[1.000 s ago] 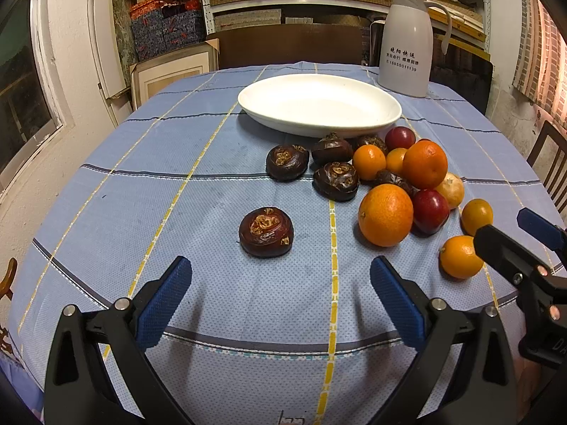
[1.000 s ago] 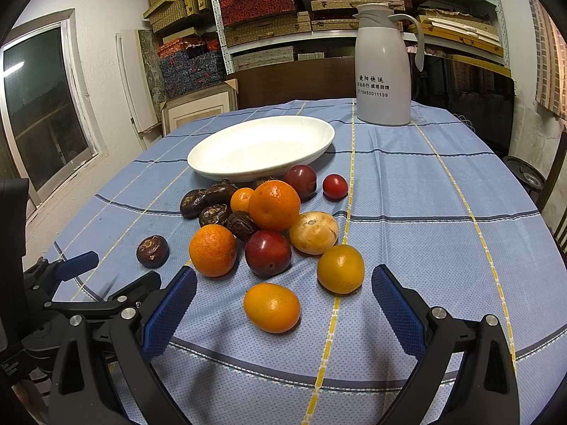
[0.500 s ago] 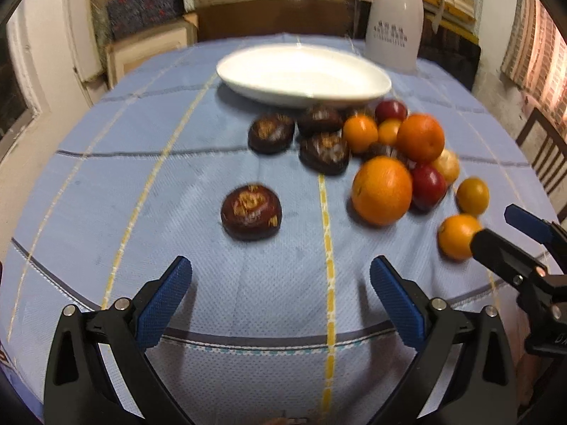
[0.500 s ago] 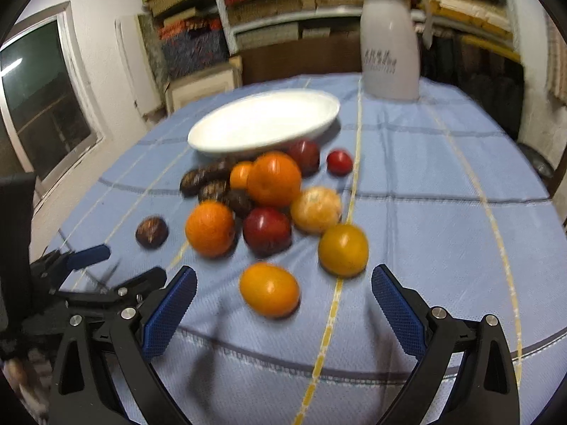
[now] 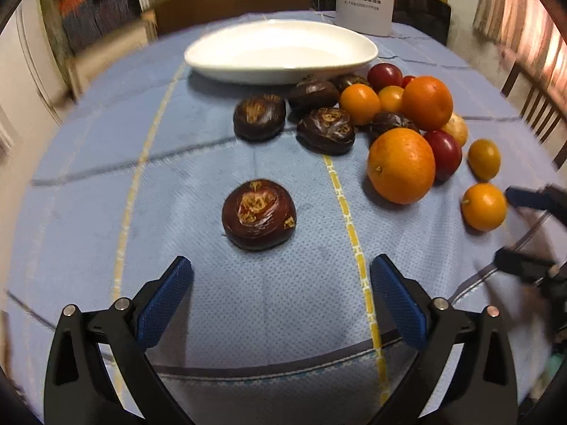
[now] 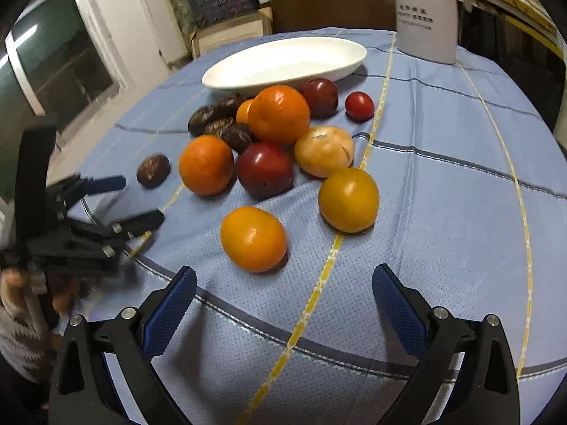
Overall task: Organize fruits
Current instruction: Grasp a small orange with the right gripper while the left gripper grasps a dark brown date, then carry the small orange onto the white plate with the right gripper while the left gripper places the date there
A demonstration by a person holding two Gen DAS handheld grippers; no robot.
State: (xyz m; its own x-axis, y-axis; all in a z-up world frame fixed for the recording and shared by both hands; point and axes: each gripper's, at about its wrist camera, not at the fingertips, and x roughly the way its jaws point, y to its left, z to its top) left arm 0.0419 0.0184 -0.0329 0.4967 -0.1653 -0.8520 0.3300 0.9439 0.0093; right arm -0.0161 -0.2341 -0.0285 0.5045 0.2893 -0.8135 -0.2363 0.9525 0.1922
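Both tongs stand spread with nothing between their blue pads: the left gripper [image 5: 281,295] hangs just short of a lone dark brown fruit [image 5: 258,214], and the right gripper [image 6: 283,299] hangs just short of a small orange fruit [image 6: 253,239]. From the left wrist view we see that the lone fruit lies apart from the heap, on the near left, its wrinkled top marked with tan patches, and that three more dark fruits [image 5: 326,130] cluster near a white oval dish [image 5: 281,51]; the right gripper shows there only as blurred dark fingers at the right edge. From the right wrist view we gain the far side of the heap: a small red fruit [image 6: 359,105] lying by itself right of the pile, a pale tan fruit [image 6: 324,150] touching a dark red one [image 6: 265,171], and a yellow-orange fruit [image 6: 349,200] on the near right. This view also shows a hand [image 6: 14,283] and a knitted sleeve at the left edge, behind the left gripper. We note that all fruits lie outside the dish, which is empty. A blue tablecloth [image 6: 443,194] with yellow and dark stripes covers the round table. Shelves of stacked boxes line the far wall, and a window sits at the left. A white jug [image 6: 425,14] at the far right bears printed characters too blurred to read.
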